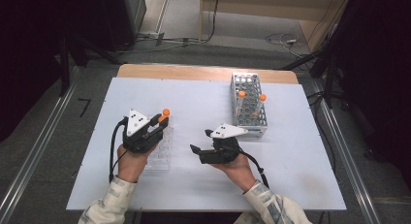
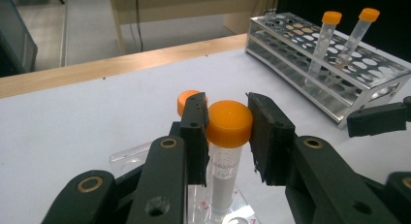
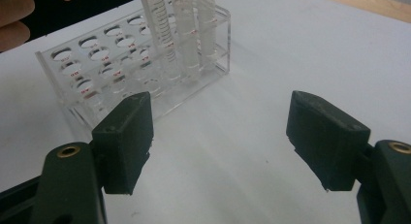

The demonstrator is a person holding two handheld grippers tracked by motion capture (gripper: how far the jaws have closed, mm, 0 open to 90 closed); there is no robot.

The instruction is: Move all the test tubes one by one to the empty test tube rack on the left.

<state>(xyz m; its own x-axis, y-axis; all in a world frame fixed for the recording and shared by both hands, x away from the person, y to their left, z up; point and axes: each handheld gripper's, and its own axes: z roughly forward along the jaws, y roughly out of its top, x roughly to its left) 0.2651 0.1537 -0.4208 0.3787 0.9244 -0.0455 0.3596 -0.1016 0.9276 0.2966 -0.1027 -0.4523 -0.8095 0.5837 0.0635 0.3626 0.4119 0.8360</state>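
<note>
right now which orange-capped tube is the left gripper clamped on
The near tube in the clear rack, its cap pinched by the left gripper; another stands just behind, two in the metal rack.

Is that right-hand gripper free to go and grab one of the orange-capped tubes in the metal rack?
Probably yes. The right gripper is open and empty, and the metal rack stands just beyond it across bare table. Its two tubes stand upright with caps exposed, nothing in between.

Your clear rack [image 1: 161,151] sits left on the table [image 1: 203,185], two tubes [image 2: 228,151] in it; the metal rack [image 1: 249,107] stands far right, holding two more.
</note>
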